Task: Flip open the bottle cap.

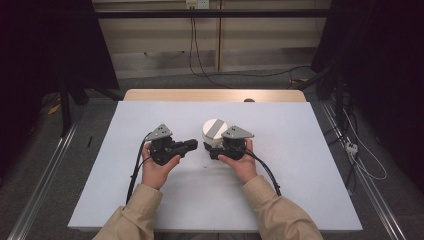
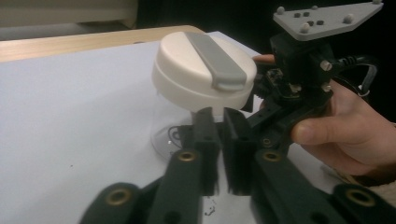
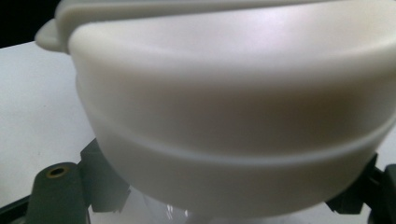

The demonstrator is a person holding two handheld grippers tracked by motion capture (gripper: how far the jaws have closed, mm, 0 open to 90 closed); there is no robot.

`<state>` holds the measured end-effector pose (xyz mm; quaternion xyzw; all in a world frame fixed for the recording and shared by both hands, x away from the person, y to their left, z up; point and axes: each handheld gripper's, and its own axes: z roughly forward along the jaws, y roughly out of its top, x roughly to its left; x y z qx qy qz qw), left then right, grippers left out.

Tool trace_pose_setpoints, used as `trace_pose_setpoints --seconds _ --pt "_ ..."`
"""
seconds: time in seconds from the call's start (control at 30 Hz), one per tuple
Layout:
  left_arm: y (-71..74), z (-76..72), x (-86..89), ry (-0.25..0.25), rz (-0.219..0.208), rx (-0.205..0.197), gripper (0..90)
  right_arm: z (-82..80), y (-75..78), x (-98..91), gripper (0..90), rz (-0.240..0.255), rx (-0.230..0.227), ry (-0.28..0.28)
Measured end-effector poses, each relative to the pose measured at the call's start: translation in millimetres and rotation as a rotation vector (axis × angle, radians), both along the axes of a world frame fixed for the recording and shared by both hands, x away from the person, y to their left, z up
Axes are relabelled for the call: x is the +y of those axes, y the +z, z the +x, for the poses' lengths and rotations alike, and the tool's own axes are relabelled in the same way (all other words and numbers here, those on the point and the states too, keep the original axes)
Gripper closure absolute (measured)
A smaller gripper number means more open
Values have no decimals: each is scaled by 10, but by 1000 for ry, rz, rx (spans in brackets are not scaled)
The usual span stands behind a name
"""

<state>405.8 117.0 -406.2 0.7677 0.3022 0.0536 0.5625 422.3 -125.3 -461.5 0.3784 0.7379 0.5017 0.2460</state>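
Your right gripper [image 1: 218,150] is clamped on the clear jar [image 2: 163,126] just below its white lid [image 2: 204,74]; the fingers [image 3: 105,184] sit on either side of the transparent body, closed narrow against it. The jar stands upright on the white tabletop [image 1: 300,165], near its middle, directly ahead of your right hand [image 1: 241,162]. A grey handle bar [image 2: 216,60] runs across the top of the lid.

Your left gripper [image 1: 195,145] points toward the jar from the left side of the high view. Its fingers [image 2: 205,140] are brought together with only a thin slit between the pads and nothing held between them. In the left gripper view the fingertips sit just below the lid's lower edge, close to the jar's clear wall; contact cannot be confirmed.

The two grippers are near each other, with the jar at the right gripper's tips. Both cables [image 1: 135,170] trail back along your forearms.
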Motion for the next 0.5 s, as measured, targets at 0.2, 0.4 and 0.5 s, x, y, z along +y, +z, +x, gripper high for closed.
trace_pose_setpoints --seconds 0.2,0.4,0.5 --pt "-6 21 -30 0 20 3 900 0 -2 1 187 -1 3 -1" --pt "21 38 -94 -1 29 -6 900 0 -4 6 187 -6 3 -1" --pt "20 63 -122 7 40 4 900 3 -4 4 187 -5 5 -1"
